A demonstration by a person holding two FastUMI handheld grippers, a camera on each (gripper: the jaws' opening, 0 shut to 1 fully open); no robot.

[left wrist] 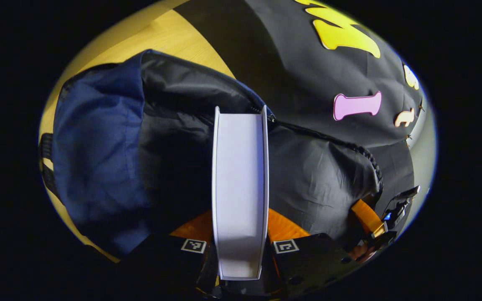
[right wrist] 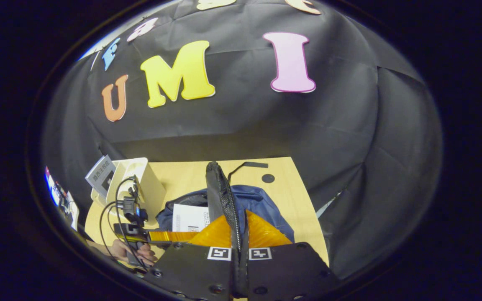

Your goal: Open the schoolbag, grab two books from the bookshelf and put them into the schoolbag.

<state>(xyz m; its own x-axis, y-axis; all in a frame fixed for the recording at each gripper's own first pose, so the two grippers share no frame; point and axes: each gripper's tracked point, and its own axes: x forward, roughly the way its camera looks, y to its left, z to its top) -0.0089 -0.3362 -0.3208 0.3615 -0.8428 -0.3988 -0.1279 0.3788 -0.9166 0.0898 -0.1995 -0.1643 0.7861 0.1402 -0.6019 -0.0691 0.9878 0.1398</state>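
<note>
Left gripper view puts your left gripper (left wrist: pixel 239 251) clamped on a pale grey-white hardback book (left wrist: pixel 239 184), its far end poised over the dark lining of the open navy-blue fabric schoolbag (left wrist: pixel 98 154); the bag lies on the light wooden table (left wrist: pixel 174 37). Right gripper view shows your right gripper (right wrist: pixel 238 234) pinched narrow on the bag's black zip-edged flap (right wrist: pixel 220 192), lifting it; a white book (right wrist: pixel 188 217) appears to sit inside already, just beside the flap. So the opening looks done, and one book likely in; this second one is not yet lowered. The white bookshelf (right wrist: pixel 149 184) stands at the table's left.
</note>
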